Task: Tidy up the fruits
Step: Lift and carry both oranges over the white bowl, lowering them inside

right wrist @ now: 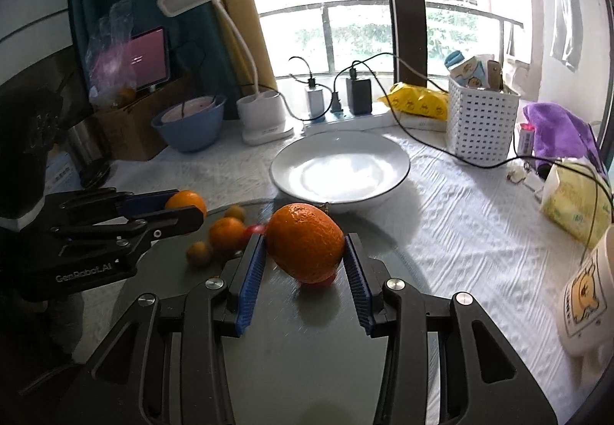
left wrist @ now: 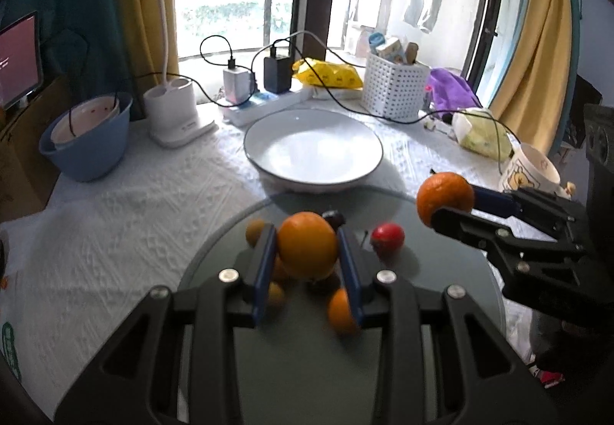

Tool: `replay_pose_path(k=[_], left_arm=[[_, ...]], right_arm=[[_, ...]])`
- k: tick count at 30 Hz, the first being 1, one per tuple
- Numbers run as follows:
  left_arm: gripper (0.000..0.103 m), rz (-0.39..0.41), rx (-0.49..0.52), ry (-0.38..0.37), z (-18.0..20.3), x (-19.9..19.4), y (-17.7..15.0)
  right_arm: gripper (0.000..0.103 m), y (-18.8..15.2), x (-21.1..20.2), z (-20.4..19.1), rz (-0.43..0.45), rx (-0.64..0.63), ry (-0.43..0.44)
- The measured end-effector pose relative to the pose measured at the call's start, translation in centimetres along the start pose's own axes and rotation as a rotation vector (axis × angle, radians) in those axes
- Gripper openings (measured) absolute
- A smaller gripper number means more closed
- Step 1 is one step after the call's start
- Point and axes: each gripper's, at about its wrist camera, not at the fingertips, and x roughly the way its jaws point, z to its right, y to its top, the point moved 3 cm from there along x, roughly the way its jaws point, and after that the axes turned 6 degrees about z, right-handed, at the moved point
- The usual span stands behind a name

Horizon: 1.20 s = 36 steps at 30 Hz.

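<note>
My left gripper (left wrist: 307, 244) is shut on an orange (left wrist: 307, 244) and holds it above the round dark glass tray (left wrist: 307, 367). My right gripper (right wrist: 305, 244) is shut on another orange (right wrist: 305, 242), also lifted above the tray; it shows at the right of the left wrist view (left wrist: 445, 199). On the tray lie a red fruit (left wrist: 387, 237), a small orange (left wrist: 341, 311), small yellow fruits (left wrist: 254, 231) and a dark fruit (left wrist: 333, 218). An empty white plate (left wrist: 312, 150) sits just beyond the tray; it also shows in the right wrist view (right wrist: 339, 166).
A blue bowl (left wrist: 86, 141) stands at the left, a white lamp base (left wrist: 174, 114) and a power strip (left wrist: 264, 100) with cables at the back. A white basket (left wrist: 393, 89), a purple cloth (left wrist: 451, 87), a yellow-green pack (left wrist: 483, 135) and a mug (left wrist: 531, 167) stand at the right.
</note>
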Motion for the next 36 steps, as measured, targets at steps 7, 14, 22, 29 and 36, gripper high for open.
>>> replay_pose_path(k=[7, 14, 22, 29, 36], left_arm=[[0.034, 0.028, 0.019, -0.026, -0.2, 2.4, 2.4], [0.034, 0.035, 0.035, -0.041, -0.5, 5.6, 4.9], [0.034, -0.003, 0.029, -0.030, -1.8, 9.5, 6.8], [0.034, -0.059, -0.001, -0.025, -3.1, 12.3, 7.1], [0.034, -0.116, -0.030, -0.033, -3.8, 14.6, 7.0]], right_arm=[[0.044, 2.1, 2.3, 1.6, 0.015, -0.026, -0.028], [0.044, 4.6, 5.0, 3.3, 0.029, -0.031, -0.056], [0.044, 5.4, 9.1, 5.8, -0.019, -0.009, -0.076], [0.044, 5.6, 12.1, 7.6, -0.076, 0.022, -0.076], [0.044, 4.7, 14.4, 8.3, -0.128, 0.052, -0.067]])
